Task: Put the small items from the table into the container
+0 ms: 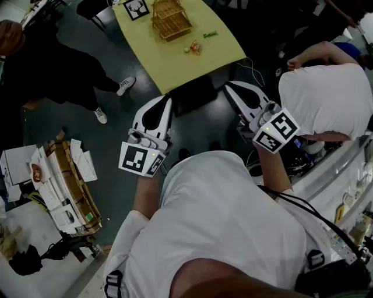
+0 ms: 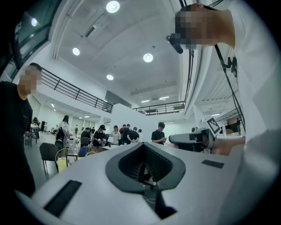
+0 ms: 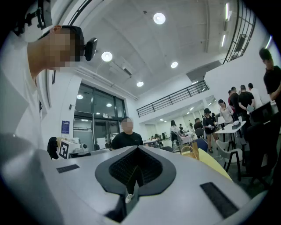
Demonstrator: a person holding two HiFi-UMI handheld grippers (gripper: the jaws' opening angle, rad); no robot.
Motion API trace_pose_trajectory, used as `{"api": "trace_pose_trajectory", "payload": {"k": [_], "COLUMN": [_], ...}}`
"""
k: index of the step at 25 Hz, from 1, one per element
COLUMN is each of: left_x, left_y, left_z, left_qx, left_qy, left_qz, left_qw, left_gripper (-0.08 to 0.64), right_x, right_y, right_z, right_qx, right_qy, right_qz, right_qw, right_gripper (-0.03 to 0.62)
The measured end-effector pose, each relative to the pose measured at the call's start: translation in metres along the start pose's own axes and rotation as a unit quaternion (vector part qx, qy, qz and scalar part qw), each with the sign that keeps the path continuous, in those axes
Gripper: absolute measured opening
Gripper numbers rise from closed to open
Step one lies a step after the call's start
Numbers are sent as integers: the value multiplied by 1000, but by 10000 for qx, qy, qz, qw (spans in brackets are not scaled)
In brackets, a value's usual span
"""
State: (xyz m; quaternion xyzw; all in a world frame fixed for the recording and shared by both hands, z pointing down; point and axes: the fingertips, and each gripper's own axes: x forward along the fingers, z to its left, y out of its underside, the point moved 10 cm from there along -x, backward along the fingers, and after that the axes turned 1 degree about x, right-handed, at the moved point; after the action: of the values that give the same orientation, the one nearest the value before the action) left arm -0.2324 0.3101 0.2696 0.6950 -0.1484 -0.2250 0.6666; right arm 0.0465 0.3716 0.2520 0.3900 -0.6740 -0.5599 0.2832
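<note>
Dark floor, busy hall. Yellow table ahead, well apart from both grippers. On table: wicker container toward far end, small items near right edge, green piece just beyond them. Left gripper and right gripper: jaws together, nothing between. Step, likely: approach, no pick begun. Next: close in on table, open jaws over items.

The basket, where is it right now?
In the head view, the basket sits at the top middle on the yellow table, right of a black-and-white marker card and above the small items.
</note>
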Motion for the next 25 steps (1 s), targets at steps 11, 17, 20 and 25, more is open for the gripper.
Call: {"api": "trace_pose_trajectory", "payload": {"k": [11,17,20,25], "left_x": [1,1,4,9], "left_y": [-2,2,4,6], "left_z": [-9,-16,-20,-29], "left_qx": [54,28,5,-2], "left_qy": [29,-26,-76,-150], "left_qz": [11,55,80,96], "left_qw": [10000,10000,9999,9998], "left_gripper": [8,8,8,8], "right_x": [-6,-8,-10,-14], "right_y": [-1,0,1,0], "right_z": [1,-3,-8,-16], "right_qx": [24,50,76,48], "right_qy": [-62,-128,-176,-230], "right_qz": [14,40,62,106], "right_qw": [10000,9999,9998,9997], "right_gripper": [15,15,15,15]}}
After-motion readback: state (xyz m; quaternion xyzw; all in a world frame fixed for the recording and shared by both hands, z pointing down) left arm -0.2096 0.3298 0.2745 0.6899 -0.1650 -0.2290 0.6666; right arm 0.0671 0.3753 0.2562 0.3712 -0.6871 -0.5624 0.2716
